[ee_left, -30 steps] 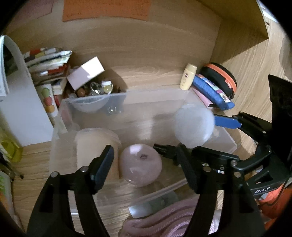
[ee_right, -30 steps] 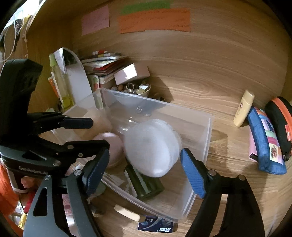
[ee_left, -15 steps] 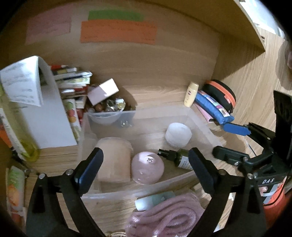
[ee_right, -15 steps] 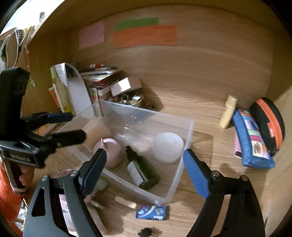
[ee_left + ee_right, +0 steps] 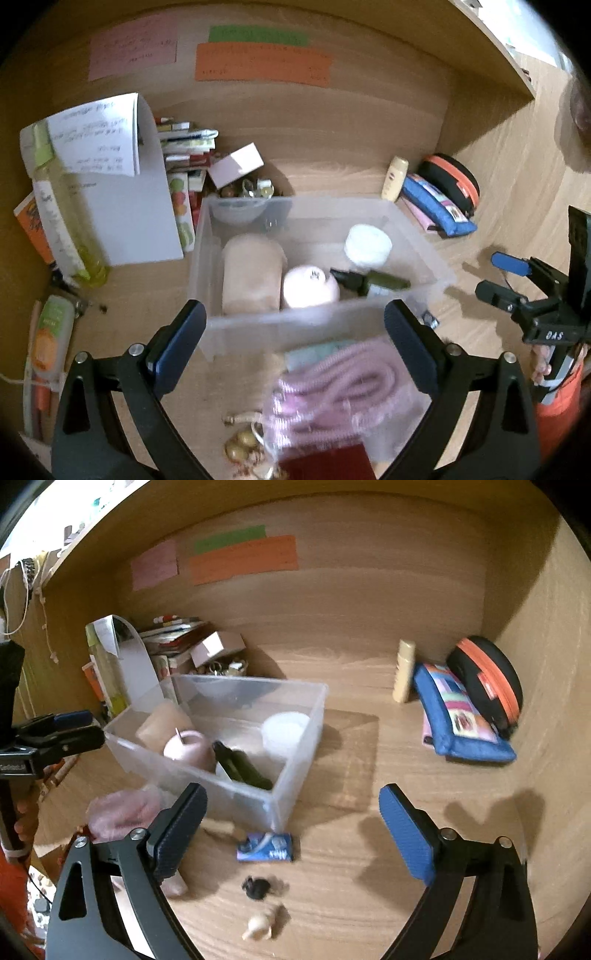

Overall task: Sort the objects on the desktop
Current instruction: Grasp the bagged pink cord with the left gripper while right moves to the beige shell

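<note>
A clear plastic bin (image 5: 417,236) (image 5: 321,692) on the wooden desk holds a white round jar (image 5: 367,245) (image 5: 284,731), a pink round candle (image 5: 308,291), a beige cylinder (image 5: 251,275) and a dark green spray bottle (image 5: 373,282). My left gripper (image 5: 293,314) hangs before the bin's near wall, its jaws opening with nothing between them. My right gripper (image 5: 291,794) is off the bin's front right corner, jaws also opening and empty. A pink coiled rope in a clear bag (image 5: 340,384) lies under the left gripper.
A blue packet (image 5: 266,847), a small black item (image 5: 256,886) and a beige trinket (image 5: 260,923) lie in front of the bin. At the back right are a yellow tube (image 5: 404,672), a blue pouch (image 5: 461,716) and a black-orange case (image 5: 487,679). Books, paper and a bottle (image 5: 62,221) crowd the left.
The right gripper let go of the white jar, which now rests in the bin. Both grippers opened wide and drew back from the bin toward the desk's front.
</note>
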Demonstrator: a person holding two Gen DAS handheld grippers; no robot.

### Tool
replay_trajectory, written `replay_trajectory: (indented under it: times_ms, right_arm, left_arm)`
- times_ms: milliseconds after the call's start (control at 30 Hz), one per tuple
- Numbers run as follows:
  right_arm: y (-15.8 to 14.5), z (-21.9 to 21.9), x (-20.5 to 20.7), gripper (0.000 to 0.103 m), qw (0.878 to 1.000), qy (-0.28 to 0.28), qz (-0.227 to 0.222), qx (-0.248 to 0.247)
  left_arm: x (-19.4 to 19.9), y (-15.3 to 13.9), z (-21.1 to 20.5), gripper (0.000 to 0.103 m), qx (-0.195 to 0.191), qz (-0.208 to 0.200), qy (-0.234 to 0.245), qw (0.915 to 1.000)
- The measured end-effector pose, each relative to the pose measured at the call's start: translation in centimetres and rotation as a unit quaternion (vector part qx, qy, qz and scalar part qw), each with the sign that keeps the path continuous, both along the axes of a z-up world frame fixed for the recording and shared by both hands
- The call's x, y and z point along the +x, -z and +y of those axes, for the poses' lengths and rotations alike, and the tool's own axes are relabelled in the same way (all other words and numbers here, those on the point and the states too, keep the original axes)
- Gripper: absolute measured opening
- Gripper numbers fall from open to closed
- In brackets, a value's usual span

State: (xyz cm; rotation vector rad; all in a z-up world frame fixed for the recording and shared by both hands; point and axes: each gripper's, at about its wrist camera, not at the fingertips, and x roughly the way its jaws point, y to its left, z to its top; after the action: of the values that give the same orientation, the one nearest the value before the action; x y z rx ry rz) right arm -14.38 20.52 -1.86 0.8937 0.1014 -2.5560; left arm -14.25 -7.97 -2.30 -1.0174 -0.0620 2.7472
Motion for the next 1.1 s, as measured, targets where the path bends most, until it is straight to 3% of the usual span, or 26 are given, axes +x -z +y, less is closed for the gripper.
replay_trajectory:
  times_ms: [133, 333, 633, 967, 1100]
  right_arm:
    - [0.9, 1.0, 0.9, 0.093, 1.0, 0.012, -0.008, 0.003]
    - [2.7, 2.3, 2.1, 0.093, 0.999, 0.016, -0.032, 0.006]
    - [4.6, 2.1, 4.0, 0.093, 0.998, -0.008, -0.053, 0.024]
    - [6.5, 0.4, 4.7, 0.092, 0.995, -0.052, -0.073, 0.042]
    - [6.8, 0.1, 4.3, 0.078, 0.994, -0.058, -0.08, 0.046]
  left_arm:
    - [1.6, 0.4, 1.1, 0.098, -0.018, -0.003, 0.014, 0.9997]
    - [3.9, 2.3, 3.1, 0.098, -0.089, -0.007, 0.044, 0.995]
    - [5.0, 4.8, 3.9, 0.098, -0.122, -0.033, 0.065, 0.9899]
    - [2.4, 5.0, 5.1, 0.098, -0.139, -0.033, 0.073, 0.9871]
    - [1.5, 4.8, 4.7, 0.092, -0.124, -0.032, 0.074, 0.9891]
